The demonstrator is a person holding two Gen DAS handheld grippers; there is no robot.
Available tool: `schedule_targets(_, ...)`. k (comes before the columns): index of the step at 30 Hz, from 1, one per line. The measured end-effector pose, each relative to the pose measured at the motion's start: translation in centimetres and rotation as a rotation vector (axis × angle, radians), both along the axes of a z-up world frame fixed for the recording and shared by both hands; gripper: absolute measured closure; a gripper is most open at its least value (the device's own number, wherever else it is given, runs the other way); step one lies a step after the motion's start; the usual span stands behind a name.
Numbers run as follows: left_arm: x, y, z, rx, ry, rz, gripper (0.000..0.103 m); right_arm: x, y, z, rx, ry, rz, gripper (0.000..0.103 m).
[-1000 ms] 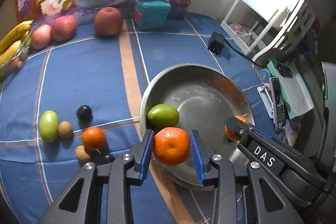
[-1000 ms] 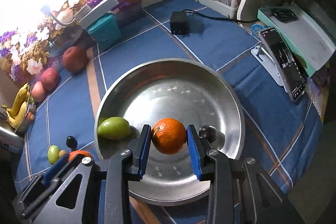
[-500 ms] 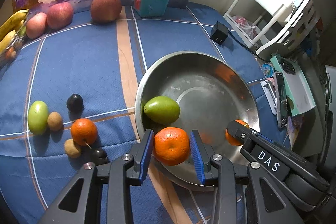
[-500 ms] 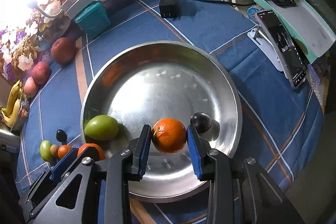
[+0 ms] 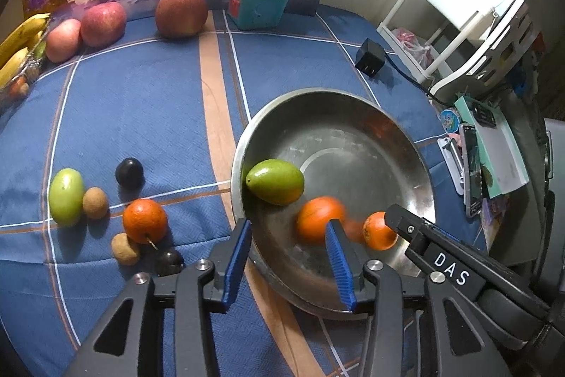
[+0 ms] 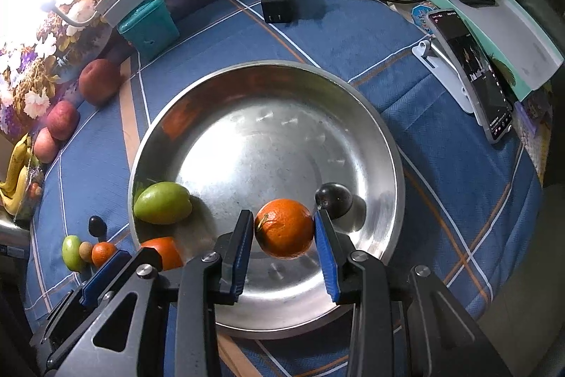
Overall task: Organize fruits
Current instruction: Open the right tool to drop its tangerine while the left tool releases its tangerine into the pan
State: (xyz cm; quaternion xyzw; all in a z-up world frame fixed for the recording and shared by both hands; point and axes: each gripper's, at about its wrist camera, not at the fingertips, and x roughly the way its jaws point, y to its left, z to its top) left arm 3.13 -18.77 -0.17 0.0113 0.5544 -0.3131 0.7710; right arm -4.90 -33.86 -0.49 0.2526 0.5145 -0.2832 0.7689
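Left gripper [image 5: 287,257]: jaws apart, empty, over near rim of steel bowl [image 5: 416,161]. Green fruit [image 5: 275,181] at bowl's left wall; blurred orange [image 5: 317,223] beside it. Right gripper [image 6: 284,248]: jaws clamped on second orange [image 6: 284,228] above bowl floor.

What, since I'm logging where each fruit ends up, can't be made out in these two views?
- Left wrist: the loose orange in the bowl is motion-blurred; whether it is rolling or resting is unclear.
- Right wrist: that orange is half hidden behind a left finger.
- Both views: the bananas are cut off by the left edge.
- Right wrist: the phone screen content is too small to read.
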Motion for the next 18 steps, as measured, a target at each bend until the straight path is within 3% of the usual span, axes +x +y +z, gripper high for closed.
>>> schedule_targets(11,0.9,2.1,0.6,0.026,0.002,0.073,0.053,0.1,0.4,0.9,-0.028,-0.019,0.016,0.065)
schedule_targets(18,2.4,5.1,0.2,0.107,0.014,0.183,0.053,0.7,1.4,0.7,-0.036,-0.004,0.047,0.065)
